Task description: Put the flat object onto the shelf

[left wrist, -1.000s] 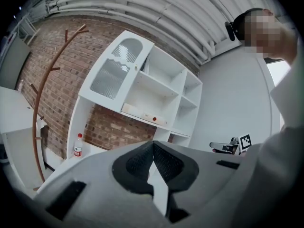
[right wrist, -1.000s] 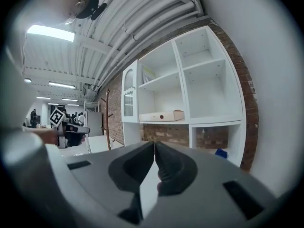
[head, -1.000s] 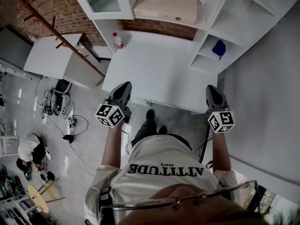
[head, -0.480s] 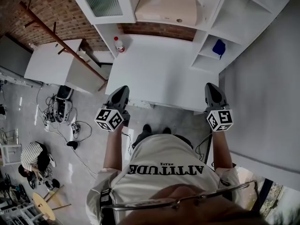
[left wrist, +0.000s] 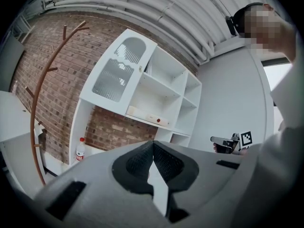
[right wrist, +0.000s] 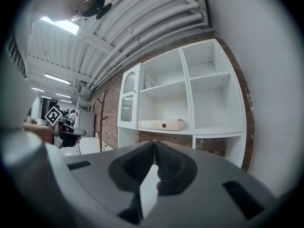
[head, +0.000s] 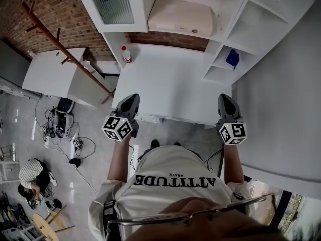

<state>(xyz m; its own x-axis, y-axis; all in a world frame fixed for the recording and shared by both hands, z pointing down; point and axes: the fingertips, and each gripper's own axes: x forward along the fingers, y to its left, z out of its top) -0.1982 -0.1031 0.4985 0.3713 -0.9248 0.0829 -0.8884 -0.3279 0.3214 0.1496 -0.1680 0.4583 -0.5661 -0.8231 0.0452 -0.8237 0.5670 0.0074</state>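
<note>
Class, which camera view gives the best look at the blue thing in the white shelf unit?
The head view. It looks down on the blue thing lying in an open compartment of the shelf unit, with nothing in front of it. The left gripper view and the right gripper view both face the shelf unit, but no blue thing shows in either.

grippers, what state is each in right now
Left gripper: shut, nothing between the jaws.
Right gripper: shut, nothing between the jaws.
</note>
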